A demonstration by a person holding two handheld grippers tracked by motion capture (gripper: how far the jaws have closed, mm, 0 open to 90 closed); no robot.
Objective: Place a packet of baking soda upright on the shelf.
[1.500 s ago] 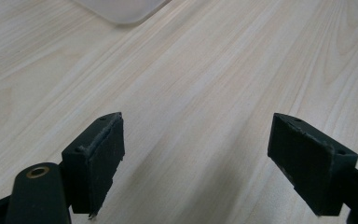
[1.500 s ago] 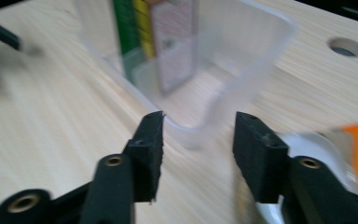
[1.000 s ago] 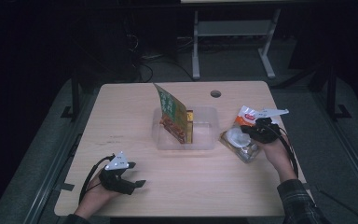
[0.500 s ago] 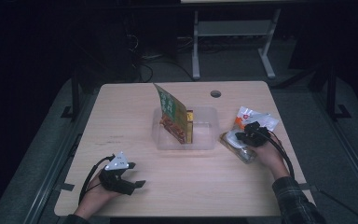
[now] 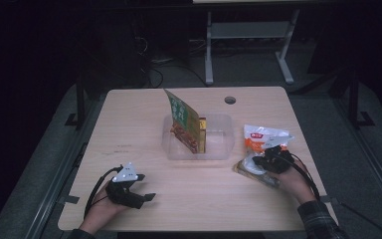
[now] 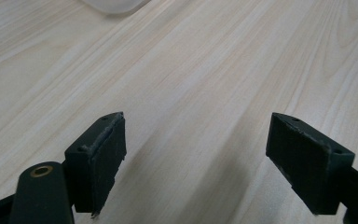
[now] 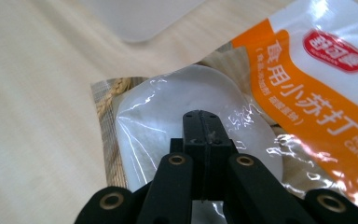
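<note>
At the near right of the pale wooden table, the right gripper hangs low over a clear plastic packet with a round white bun inside. Its two black jaws are pressed flat together with nothing between them, their tips just above the glossy film; whether they touch it I cannot tell. That packet lies near the table's right edge, and a white and orange printed pouch overlaps its far side. Just left of both stands a shallow clear plastic tub in the middle of the table, with a green and red printed flat packet leaning upright in it. At the near left corner the left gripper rests low over bare wood, its jaws spread wide and empty, well apart from everything else.
</note>
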